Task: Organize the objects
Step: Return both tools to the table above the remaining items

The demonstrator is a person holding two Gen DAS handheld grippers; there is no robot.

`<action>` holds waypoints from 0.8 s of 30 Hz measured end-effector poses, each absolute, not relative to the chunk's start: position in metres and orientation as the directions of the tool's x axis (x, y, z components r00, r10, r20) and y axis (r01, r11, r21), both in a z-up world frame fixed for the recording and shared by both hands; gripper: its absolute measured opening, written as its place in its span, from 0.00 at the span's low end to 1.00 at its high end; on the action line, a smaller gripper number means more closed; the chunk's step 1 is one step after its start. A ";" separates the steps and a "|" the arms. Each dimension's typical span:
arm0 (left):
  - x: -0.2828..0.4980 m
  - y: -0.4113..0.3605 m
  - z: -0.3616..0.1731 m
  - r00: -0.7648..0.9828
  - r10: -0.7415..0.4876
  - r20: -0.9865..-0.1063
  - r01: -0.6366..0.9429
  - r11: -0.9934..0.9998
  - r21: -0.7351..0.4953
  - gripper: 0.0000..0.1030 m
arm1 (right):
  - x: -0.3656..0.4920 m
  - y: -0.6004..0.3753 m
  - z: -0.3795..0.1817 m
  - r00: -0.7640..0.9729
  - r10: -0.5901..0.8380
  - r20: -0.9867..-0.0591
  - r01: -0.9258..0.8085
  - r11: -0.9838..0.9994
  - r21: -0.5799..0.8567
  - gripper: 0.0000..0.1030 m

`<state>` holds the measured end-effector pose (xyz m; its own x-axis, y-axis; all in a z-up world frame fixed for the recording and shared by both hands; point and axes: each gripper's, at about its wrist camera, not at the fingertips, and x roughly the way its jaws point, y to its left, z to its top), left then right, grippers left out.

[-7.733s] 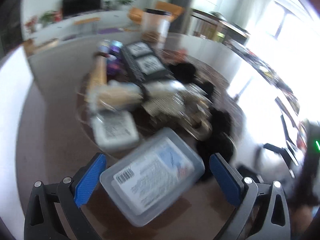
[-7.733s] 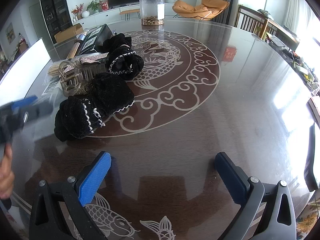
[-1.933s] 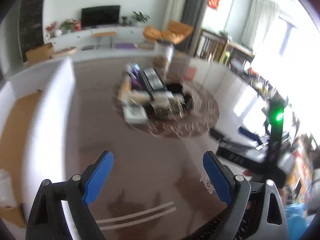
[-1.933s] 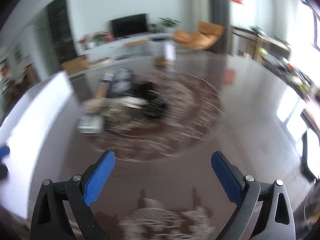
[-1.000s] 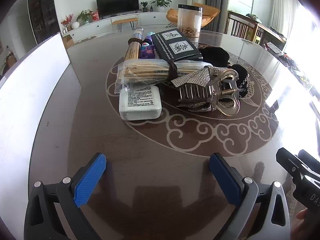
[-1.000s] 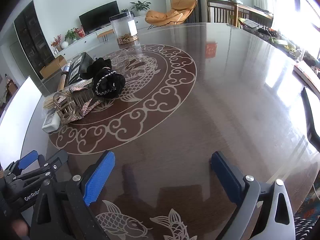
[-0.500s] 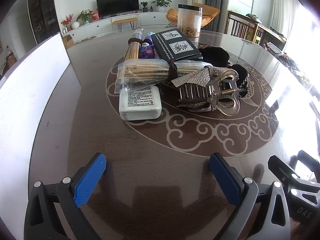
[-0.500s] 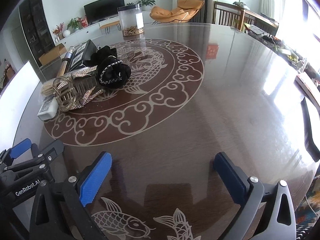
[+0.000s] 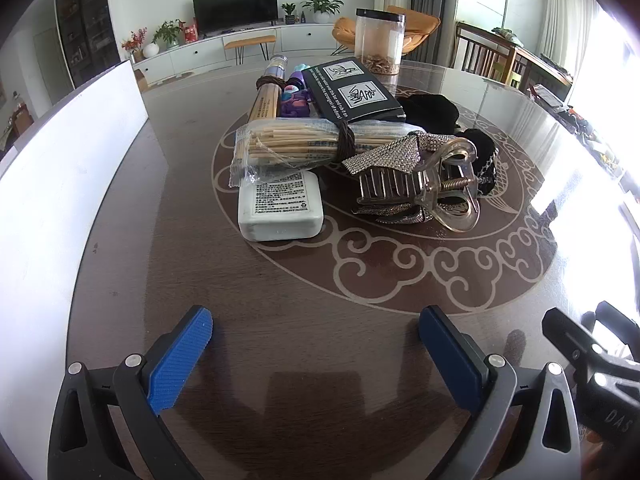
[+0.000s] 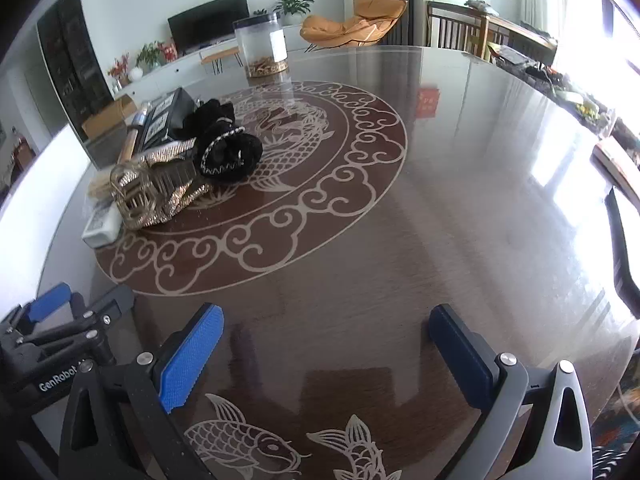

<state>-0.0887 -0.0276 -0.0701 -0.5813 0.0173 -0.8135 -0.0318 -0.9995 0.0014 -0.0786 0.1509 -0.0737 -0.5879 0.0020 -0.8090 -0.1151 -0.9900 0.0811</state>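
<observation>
Now both grippers hang empty, jaws spread, short of the pile.
Left gripper (image 9: 316, 354) should square up on the white box (image 9: 280, 208), nearest in the pile, before closing; right gripper (image 10: 326, 350) waits.

Left gripper (image 9: 316, 350) low over the dark round table (image 9: 280, 300), jaws wide apart, nothing between the blue pads (image 9: 180, 360). Toward the table's middle, a tight cluster: white rectangular box (image 9: 280, 210) nearest, wrapped bundle of sticks (image 9: 296, 146) lying across its far edge, clear hair claw (image 9: 436, 188) on glittery fabric just to the right. Behind these, black booklet (image 9: 350, 90), black scrunchies (image 9: 436, 110), clear jar (image 9: 380, 42) nearer the far edge. White board (image 9: 60, 168) along the left edge. Right gripper's black frame (image 9: 592, 356) at the lower right.
</observation>
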 end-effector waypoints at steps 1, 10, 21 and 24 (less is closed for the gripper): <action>-0.089 -0.028 -0.070 -0.581 0.017 -0.813 -0.032 -0.999 0.001 1.00 | -0.079 0.151 -0.074 -0.588 0.004 -0.809 -0.116 -0.990 0.079 1.00; -0.088 -0.028 -0.070 -0.581 0.017 -0.813 -0.032 -0.999 0.001 1.00 | -0.080 0.147 -0.075 -0.582 0.015 -0.813 -0.103 -0.993 0.055 1.00; -0.088 -0.028 -0.070 -0.581 0.017 -0.813 -0.032 -0.999 0.002 1.00 | -0.080 0.145 -0.076 -0.578 0.031 -0.816 -0.102 -0.994 0.035 1.00; -0.088 -0.028 -0.070 -0.581 0.017 -0.813 -0.032 -0.999 0.002 1.00 | -0.081 0.143 -0.077 -0.574 0.044 -0.818 -0.101 -0.995 0.017 1.00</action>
<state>-0.0882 -0.0280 -0.0701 -0.5814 0.0173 -0.8134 -0.0318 -0.9995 0.0015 -0.0809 0.1425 -0.0769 -0.5736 0.0443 -0.8179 -0.1010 -0.9947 0.0169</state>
